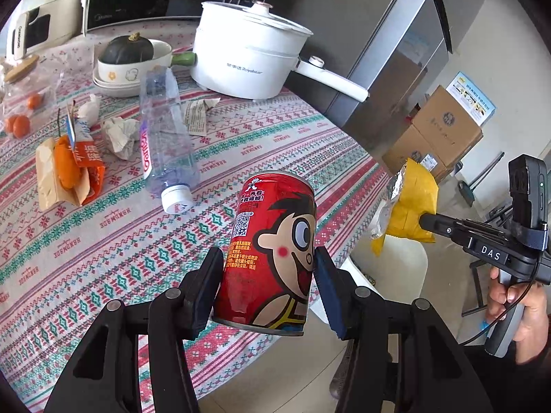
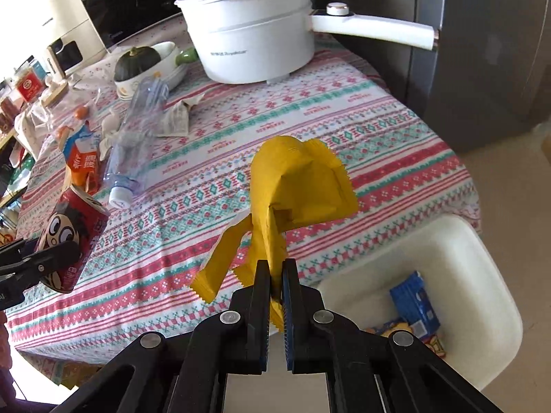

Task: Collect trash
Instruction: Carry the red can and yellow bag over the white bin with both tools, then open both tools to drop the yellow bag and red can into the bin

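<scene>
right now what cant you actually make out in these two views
- White bin: most contents, right wrist view; its near wall and the right gripper hide them.
- Red can: its top, left wrist view, turned away; half cut off by left gripper in the other.
- Yellow wrapper: printing, faces away in both views.
- Clear bottle: label text too small.

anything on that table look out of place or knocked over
Yes. A clear plastic bottle lies on its side, crushed, among crumpled paper and an orange wrapper strewn on the tablecloth. The white pot and the bowl with a squash sit upright; nothing looks spilled.
</scene>
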